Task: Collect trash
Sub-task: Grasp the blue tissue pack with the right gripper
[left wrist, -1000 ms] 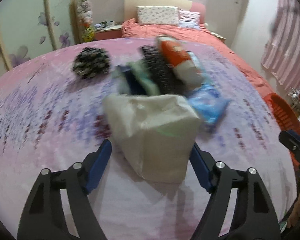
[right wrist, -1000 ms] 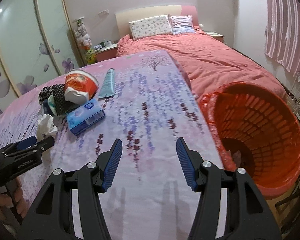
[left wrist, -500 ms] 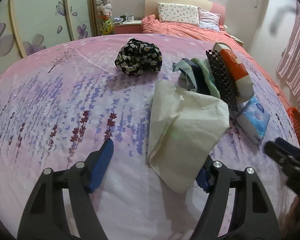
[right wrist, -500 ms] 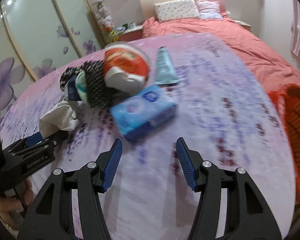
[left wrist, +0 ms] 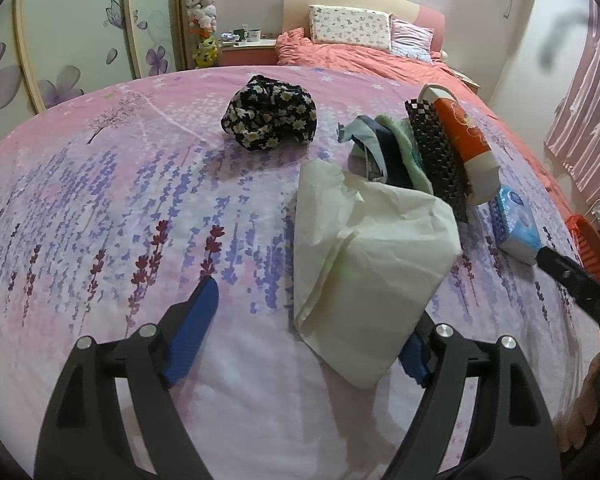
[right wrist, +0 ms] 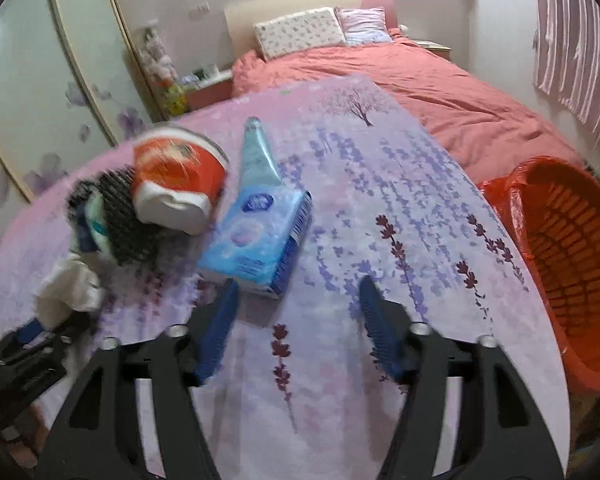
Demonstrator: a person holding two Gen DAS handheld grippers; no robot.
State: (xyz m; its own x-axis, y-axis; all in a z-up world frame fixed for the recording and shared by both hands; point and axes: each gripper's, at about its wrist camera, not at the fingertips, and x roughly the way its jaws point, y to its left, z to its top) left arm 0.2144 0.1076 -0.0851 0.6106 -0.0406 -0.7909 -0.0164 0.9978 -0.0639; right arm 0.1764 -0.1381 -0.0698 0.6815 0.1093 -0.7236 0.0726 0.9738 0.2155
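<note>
**Trash scattered on lavender-print worktop**

Crumpled white paper tissue point(left wrist: 372, 272) lies on the pink-and-purple flower-printed cloth worktop point(left wrist: 120, 208), beside a blue wipes packet point(right wrist: 256, 236) and an orange-and-white crushed paper cup point(right wrist: 176, 184). An orange plastic basket point(right wrist: 572, 264) stands at the worktop's edge, a coral bed point(right wrist: 440, 92) behind. Left gripper point(left wrist: 304, 332) angles down, fingers opening around the tissue's near corner, not pressing. Right gripper point(right wrist: 296, 320) opens just short of the packet.

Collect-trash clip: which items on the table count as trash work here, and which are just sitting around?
Job:
crumpled tissue
red cup
blue tissue pack
blue tube
red basket

Lying about, probably:
floral cloth
folded cloths
</note>
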